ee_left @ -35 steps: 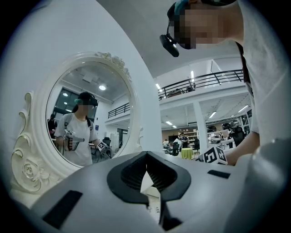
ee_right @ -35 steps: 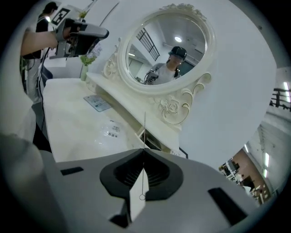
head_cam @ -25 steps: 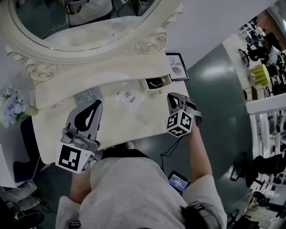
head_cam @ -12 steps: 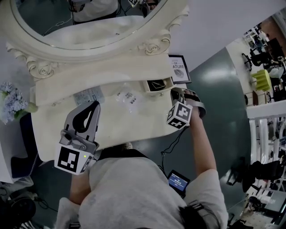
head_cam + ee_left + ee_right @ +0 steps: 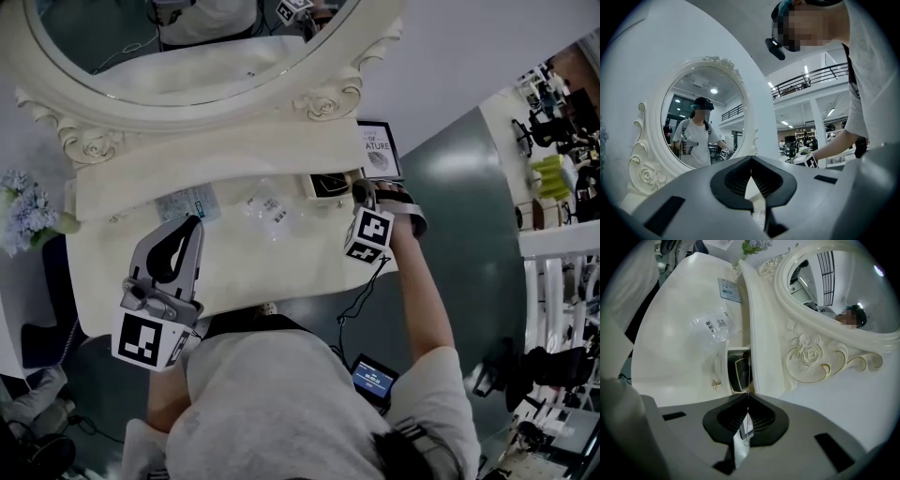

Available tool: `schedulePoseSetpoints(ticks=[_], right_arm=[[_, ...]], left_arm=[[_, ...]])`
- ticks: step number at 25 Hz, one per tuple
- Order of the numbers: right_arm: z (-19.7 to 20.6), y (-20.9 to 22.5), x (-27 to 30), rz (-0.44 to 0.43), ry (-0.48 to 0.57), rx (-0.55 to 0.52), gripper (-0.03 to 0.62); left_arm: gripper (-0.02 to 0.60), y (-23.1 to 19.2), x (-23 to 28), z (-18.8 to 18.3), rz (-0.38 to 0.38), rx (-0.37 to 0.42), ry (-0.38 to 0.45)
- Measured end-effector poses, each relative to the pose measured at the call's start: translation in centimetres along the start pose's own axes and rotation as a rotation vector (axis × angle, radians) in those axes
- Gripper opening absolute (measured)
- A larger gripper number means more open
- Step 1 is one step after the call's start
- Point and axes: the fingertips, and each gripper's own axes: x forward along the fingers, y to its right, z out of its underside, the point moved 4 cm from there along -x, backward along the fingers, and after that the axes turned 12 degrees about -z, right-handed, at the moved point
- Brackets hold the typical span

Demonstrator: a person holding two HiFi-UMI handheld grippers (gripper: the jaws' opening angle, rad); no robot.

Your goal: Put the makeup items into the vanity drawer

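Drawer (image 5: pixel 330 182) open, right claw (image 5: pixel 748 401) pinching slim item (image 5: pixel 746 428)

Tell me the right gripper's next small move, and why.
Probably ease the right gripper forward over the small open cream drawer: its jaws are shut on a thin flat pale item pointing at the drawer, where a dark case already lies.

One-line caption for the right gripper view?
Right tongs pinch a thin packet edge-on, aimed at the open drawer under the mirror.
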Motion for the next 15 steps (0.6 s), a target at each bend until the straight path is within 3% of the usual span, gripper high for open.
schedulePoseSetpoints(ticks=[15], right_arm=[[-2.3,1.1,2.4,-0.021,0.032,-0.059,0.023]], left_arm=[[0.014,-1.3,-0.8,0.1,-0.082,0.009,-0.018]])
